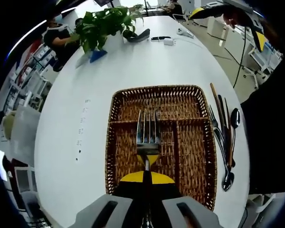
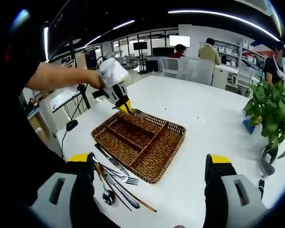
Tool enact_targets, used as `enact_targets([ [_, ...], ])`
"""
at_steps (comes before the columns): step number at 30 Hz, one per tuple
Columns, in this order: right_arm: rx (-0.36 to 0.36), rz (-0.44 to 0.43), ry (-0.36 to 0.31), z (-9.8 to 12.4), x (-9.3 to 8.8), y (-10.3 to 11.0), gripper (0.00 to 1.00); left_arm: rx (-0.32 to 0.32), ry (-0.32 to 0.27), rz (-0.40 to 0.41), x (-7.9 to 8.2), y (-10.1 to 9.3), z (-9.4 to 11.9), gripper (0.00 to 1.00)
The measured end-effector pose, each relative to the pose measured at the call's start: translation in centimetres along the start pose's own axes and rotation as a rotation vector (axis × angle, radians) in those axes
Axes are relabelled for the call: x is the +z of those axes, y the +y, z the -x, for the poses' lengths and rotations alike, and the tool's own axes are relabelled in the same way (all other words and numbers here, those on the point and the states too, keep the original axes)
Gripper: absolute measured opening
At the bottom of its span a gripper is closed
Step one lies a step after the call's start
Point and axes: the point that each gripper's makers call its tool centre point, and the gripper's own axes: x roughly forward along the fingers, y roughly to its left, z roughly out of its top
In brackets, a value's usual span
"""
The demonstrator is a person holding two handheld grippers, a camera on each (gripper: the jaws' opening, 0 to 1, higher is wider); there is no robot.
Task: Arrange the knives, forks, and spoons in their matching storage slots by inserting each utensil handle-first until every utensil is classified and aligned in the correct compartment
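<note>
A fork is being pinched by the left gripper above the wicker tray for slotting; the right gripper's jaws are being held spread.

White surface: wicker tray ahead of the right gripper, loose cutlery by its left jaw, potted plant far right.

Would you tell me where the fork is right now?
In the left gripper view, the fork is held by the left gripper, tines forward, above the wicker tray.
</note>
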Motion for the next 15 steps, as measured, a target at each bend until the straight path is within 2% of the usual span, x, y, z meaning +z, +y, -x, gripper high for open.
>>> enact_targets([
  [15,-0.007,-0.003,0.014,0.4,-0.5,0.4,0.99,-0.021,0.005,0.034,-0.8,-0.8,-3.2,0.00],
])
